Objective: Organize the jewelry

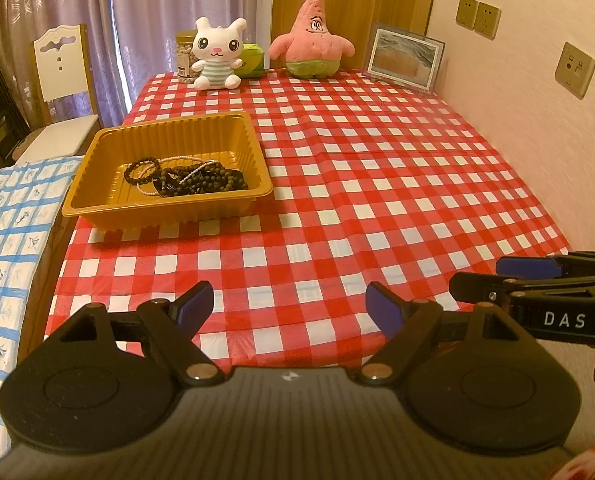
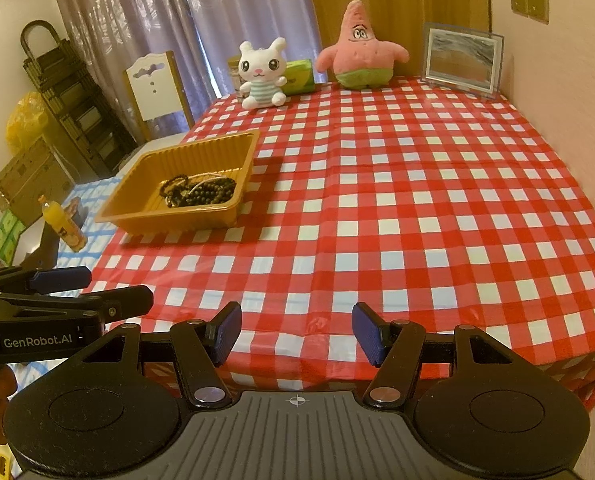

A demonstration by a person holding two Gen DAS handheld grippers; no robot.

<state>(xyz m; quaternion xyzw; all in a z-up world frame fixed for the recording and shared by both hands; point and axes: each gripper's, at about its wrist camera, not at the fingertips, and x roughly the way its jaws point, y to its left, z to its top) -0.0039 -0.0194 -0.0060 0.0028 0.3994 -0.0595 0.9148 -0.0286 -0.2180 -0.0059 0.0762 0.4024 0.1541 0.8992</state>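
1. Nearest the lens in the left wrist view, the left gripper [image 1: 289, 306] hangs over the near edge of the bench [image 1: 377, 184], its blue pads spread apart with nothing between them.
2. Over that same edge in the right wrist view, the right gripper [image 2: 296, 334] stands with its pads parted and only the checked cloth showing in the gap.
3. Each gripper shows at the edge of the other's view, so the two sit side by side, close together; both jaws are empty.
4. On the left part of the bench, well apart from both grippers, sits a ribbed golden tray [image 1: 97, 204].
5. Inside it, a tangle of jewelry [image 1: 185, 180] lies toward its near right corner: dark beaded bracelets or necklaces and a pale thin strand, though I cannot tell how many separate pieces there are.
6. Along the far edge of the bench stand a white rabbit plush [image 1: 217, 56], a green box [image 1: 253, 60] behind it, a pink starfish plush [image 1: 313, 40] and a framed picture [image 1: 403, 58] near the wall.
7. Left of the bench, a lower surface with a blue checked cloth [image 1: 13, 216] carries an orange drink bottle [image 2: 63, 222].
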